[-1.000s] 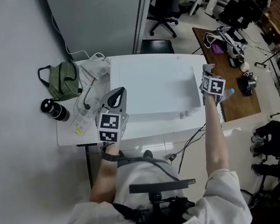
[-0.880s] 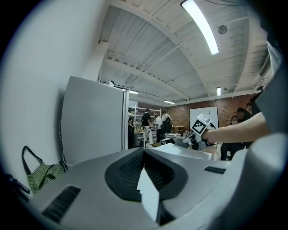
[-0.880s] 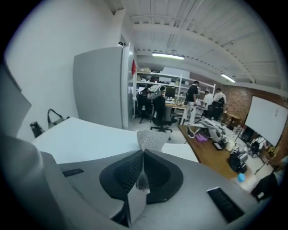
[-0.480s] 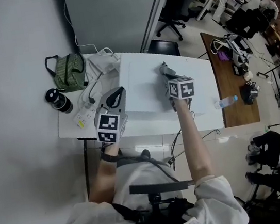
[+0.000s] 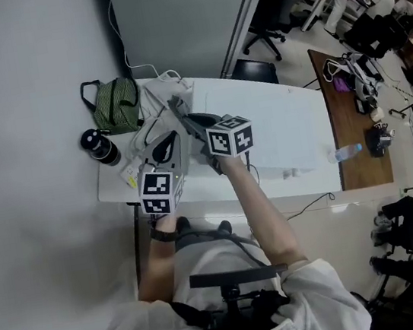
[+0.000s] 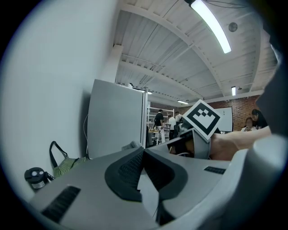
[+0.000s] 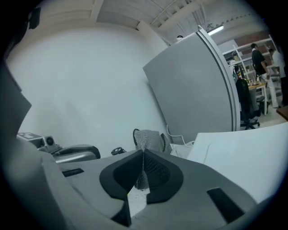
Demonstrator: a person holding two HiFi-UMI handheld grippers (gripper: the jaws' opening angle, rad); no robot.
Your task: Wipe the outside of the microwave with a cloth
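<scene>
The white microwave (image 5: 286,129) stands on a white table, and its top shows again as a pale slab (image 7: 243,148) in the right gripper view. My right gripper (image 5: 181,114) reaches across to the microwave's far-left corner, jaws shut on a grey cloth (image 7: 147,138) that sticks up between them. My left gripper (image 5: 174,136) hangs just left of and below it, near the microwave's left side, shut with nothing between its fingers (image 6: 130,168). The right gripper's marker cube (image 6: 202,119) fills part of the left gripper view.
A green striped bag (image 5: 117,104) and a black bottle (image 5: 100,147) sit at the table's left end among cables and a power strip (image 5: 133,177). A grey partition rises behind the table. On a brown desk at the right lies a water bottle (image 5: 343,153).
My right gripper has swept with the cloth from the microwave's right side across its top to the far-left corner. The left gripper has stayed put.
</scene>
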